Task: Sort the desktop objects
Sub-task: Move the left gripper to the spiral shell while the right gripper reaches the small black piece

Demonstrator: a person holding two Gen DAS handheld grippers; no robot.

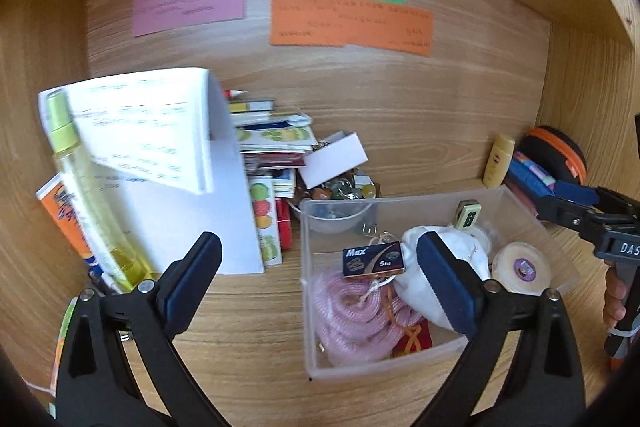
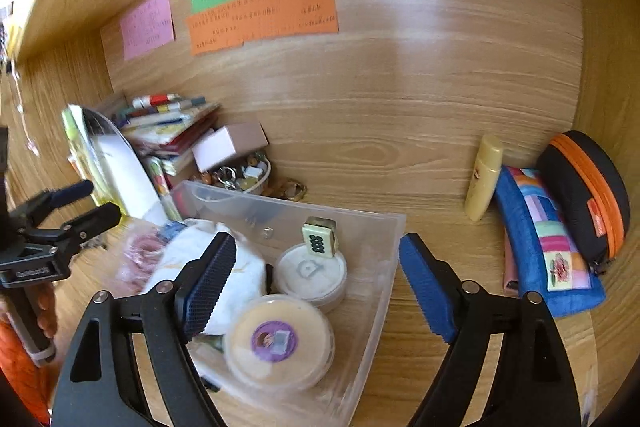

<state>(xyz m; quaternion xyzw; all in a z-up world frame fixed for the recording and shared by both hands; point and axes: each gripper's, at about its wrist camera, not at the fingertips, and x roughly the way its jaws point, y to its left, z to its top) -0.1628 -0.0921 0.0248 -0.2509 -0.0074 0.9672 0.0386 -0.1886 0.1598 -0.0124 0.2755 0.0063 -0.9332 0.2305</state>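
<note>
A clear plastic bin [image 1: 308, 291] stands on the wooden desk and holds a pink coiled cord [image 1: 352, 319], a small "Max" box [image 1: 374, 261], a white cloth [image 1: 448, 267], a mahjong tile [image 1: 466, 215] and round tubs [image 1: 520, 267]. My left gripper [image 1: 320, 279] is open and empty, straddling the bin's left part. In the right wrist view my right gripper [image 2: 316, 283] is open and empty over the bin [image 2: 380, 291], above the round tubs [image 2: 280, 341] and the tile [image 2: 320, 237].
A paper pad [image 1: 152, 131], a yellow spray bottle [image 1: 84, 195], stacked cards [image 1: 276, 139] and a bowl of trinkets [image 1: 336, 211] lie left and behind. A yellow tube [image 2: 484, 177], a blue patchwork pouch [image 2: 548, 243] and a black-orange case [image 2: 584, 191] lie right. Coloured notes [image 1: 352, 23] hang on the back wall.
</note>
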